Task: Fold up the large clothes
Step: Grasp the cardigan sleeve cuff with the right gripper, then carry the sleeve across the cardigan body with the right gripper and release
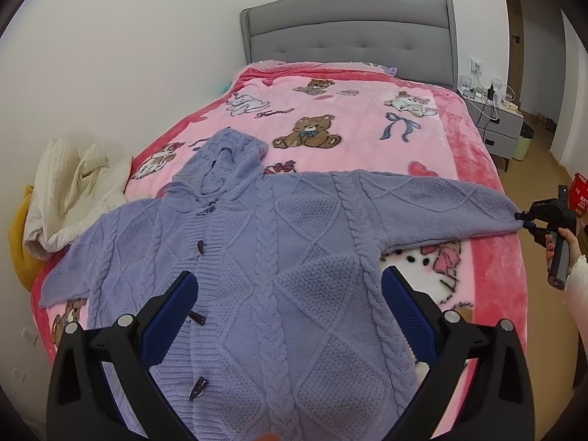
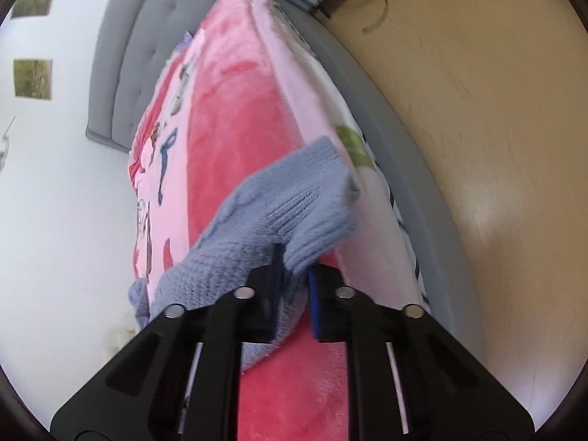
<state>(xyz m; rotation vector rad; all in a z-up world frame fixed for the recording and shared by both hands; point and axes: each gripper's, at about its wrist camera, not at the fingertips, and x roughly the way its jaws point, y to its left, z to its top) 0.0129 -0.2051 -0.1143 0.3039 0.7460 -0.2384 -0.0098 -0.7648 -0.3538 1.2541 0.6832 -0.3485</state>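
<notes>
We see a lavender cable-knit cardigan (image 1: 279, 257) spread flat, front up, on a pink cartoon blanket (image 1: 367, 110) covering the bed – hood (image 1: 235, 154) toward the grey headboard (image 1: 349, 29), toggle buttons (image 1: 200, 247) running down the front placket. Its sleeves go out to both sides; one reaches the blanket's red border on the right of the left wrist view, the other lies toward a cream quilted garment (image 1: 73, 187) bunched at the bed's left edge, w/ something mustard-yellow (image 1: 20, 235) under it. Left gripper (image 1: 290, 294) hangs above the cardigan's lower body, fingers (image 1: 176, 312) spread wide, blue pads facing in, nothing between them – not touching the knit as far as we can tell. Right gripper (image 2: 296, 275) is at the bed's right edge, fingers drawn narrow and pinched on the sleeve cuff (image 2: 312, 202); in the right wrist view the ribbed cuff fans out past the pads, and fabric is bunched between them. From the left wrist view the same tool's tips meet the sleeve end, a hand (image 1: 558, 250) in a white sleeve around its handle. Sleeve looks stretched fairly straight from shoulder to cuff. Nightstand (image 1: 503, 117) w/ cables and small items beyond the bed; red box (image 1: 580, 194) at far right, on what we can't tell.
</notes>
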